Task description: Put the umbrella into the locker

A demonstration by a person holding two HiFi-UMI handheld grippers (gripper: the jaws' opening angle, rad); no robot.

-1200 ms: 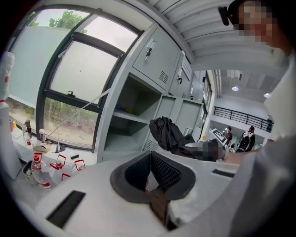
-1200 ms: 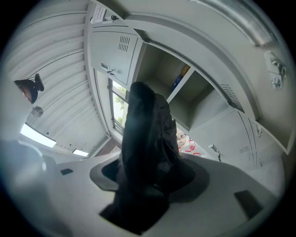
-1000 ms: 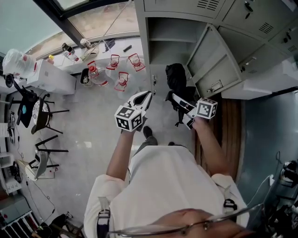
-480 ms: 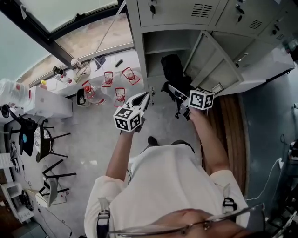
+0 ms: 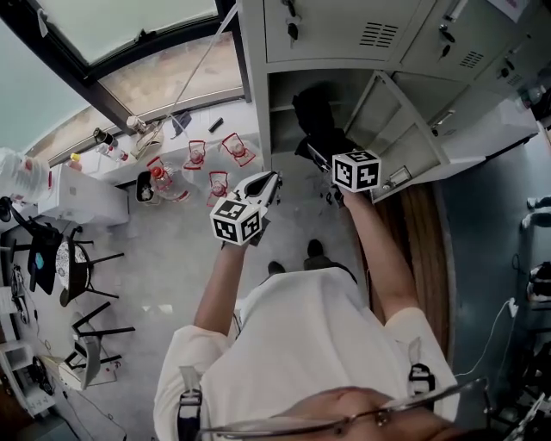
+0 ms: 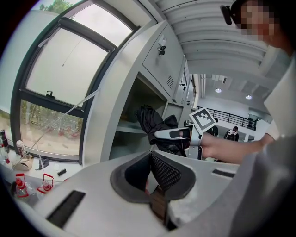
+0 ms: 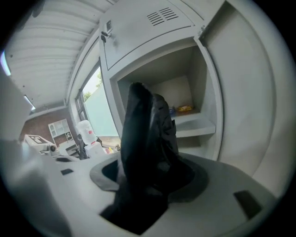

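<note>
Black umbrella [image 7: 143, 134] gripped in the fingers of the right gripper [image 5: 317, 158]; open locker [image 7: 185, 95] straight ahead of them; fingers of the left gripper [image 6: 150, 159] pressed together on nothing, umbrella beyond their tips.

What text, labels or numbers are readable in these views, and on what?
None readable.
Left marker cube, right marker cube: black-and-white square patterns only, no letters.
White sheet on a locker door: too small to read.
Bottle by the window: label too small to read.
Yellow item on the locker shelf: too blurred to read.
Umbrella: plain black, no print visible.
</note>
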